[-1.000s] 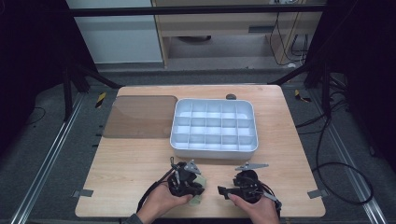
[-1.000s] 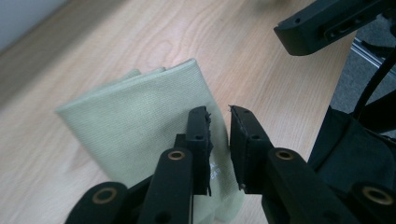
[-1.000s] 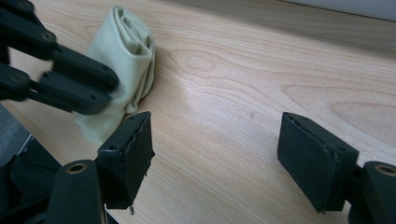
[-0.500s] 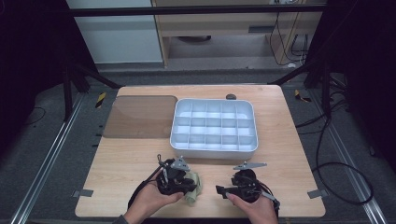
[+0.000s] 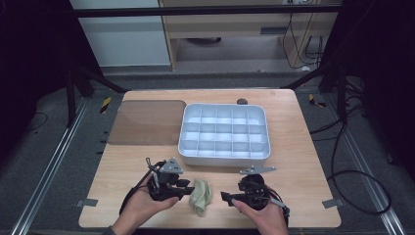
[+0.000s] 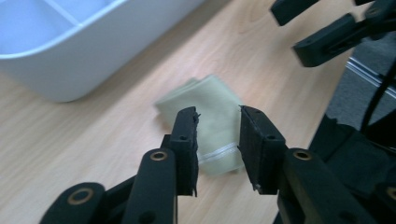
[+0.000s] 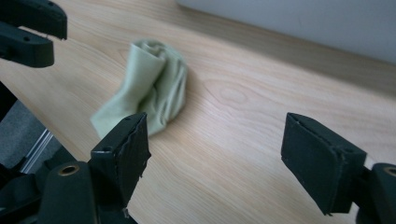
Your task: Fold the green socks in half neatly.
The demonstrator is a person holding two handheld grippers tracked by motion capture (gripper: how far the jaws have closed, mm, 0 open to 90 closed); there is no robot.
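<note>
High view: pale green cloth [image 5: 200, 197] lies crumpled on the wooden table [image 5: 303, 161], lower centre of frame, betw. the two grippers and just below the white tray [image 5: 224, 155]. Cloth rests on the tabletop, apart from the tray's front wall.

Left gripper [image 5: 187, 186] sits lower left of centre, held in the person's left hand [image 5: 147, 208], tips pointing right toward the cloth, right at its left edge. In the left gripper view the cloth [image 6: 210, 122] is mid-frame, seen past and betw. the two black jaws; jaws stand at a narrow gap and have just been opening; pads not pressing on the fabric, so nothing gripped. White tray [image 6: 70, 51] fills upper left of that view; the other gripper's jaws show at upper right.

Right gripper [image 5: 226, 197] is lower right of centre in the high view, in the right hand [image 5: 262, 215], tips pointing left at the cloth, near it but w/ a small gap. Right gripper view: jaws wide apart, bare table betw. them; cloth [image 7: 152, 91] sits upper left of frame, beyond the left-hand jaw, not held.

Brown mat [image 5: 147, 122] lies left of the tray, upper left part of the table.
</note>
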